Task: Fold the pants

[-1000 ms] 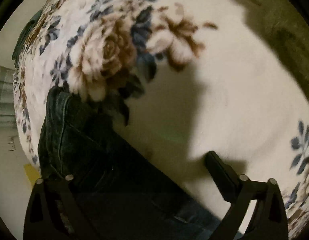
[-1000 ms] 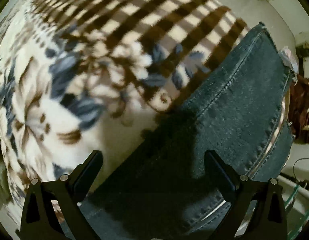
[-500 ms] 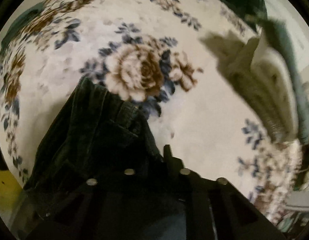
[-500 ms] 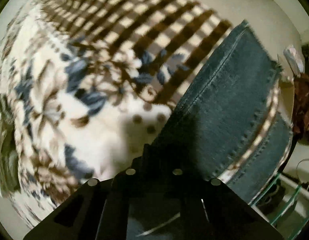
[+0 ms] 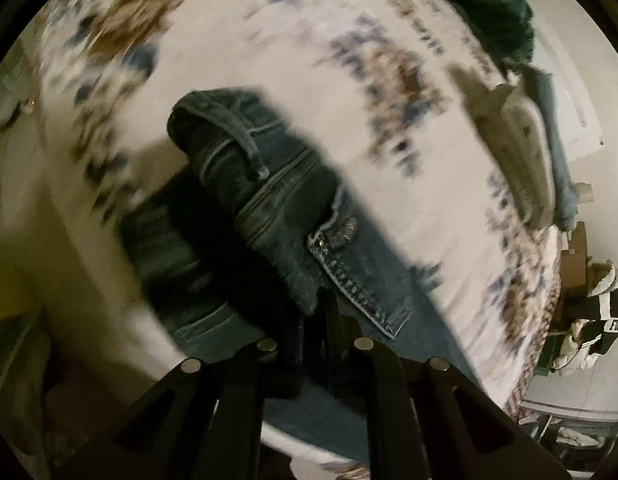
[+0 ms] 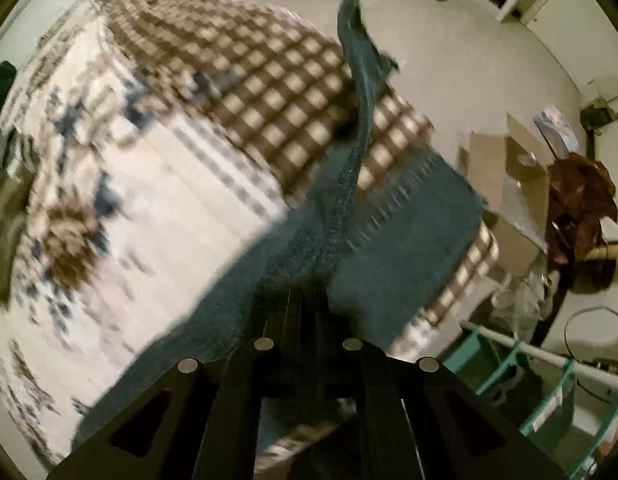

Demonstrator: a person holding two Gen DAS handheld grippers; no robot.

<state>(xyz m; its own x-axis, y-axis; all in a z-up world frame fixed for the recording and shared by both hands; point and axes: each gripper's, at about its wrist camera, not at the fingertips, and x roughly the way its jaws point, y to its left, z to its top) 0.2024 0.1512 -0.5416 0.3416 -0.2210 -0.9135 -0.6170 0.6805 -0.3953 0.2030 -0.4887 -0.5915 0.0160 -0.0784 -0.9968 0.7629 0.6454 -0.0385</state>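
The dark blue jeans (image 5: 269,200) lie on a bed under a floral blanket (image 5: 389,160). In the left wrist view my left gripper (image 5: 315,312) is shut on the waist end of the jeans, near the button and pocket, and lifts it off the blanket. In the right wrist view my right gripper (image 6: 309,296) is shut on a leg of the jeans (image 6: 389,248) along its seam; one leg end (image 6: 357,40) rises up above the checked part of the blanket (image 6: 269,92). Both views are motion-blurred.
Folded pale clothes (image 5: 521,152) and a dark green cloth (image 5: 493,12) lie at the far side of the bed. Beside the bed stand cardboard boxes (image 6: 513,184), a brown bag (image 6: 581,192) and a teal rack (image 6: 549,380) on the floor.
Both grippers closed from open onto the jeans and then lifted. The waist end and the leg have come up off the blanket, and the cameras have swung higher.
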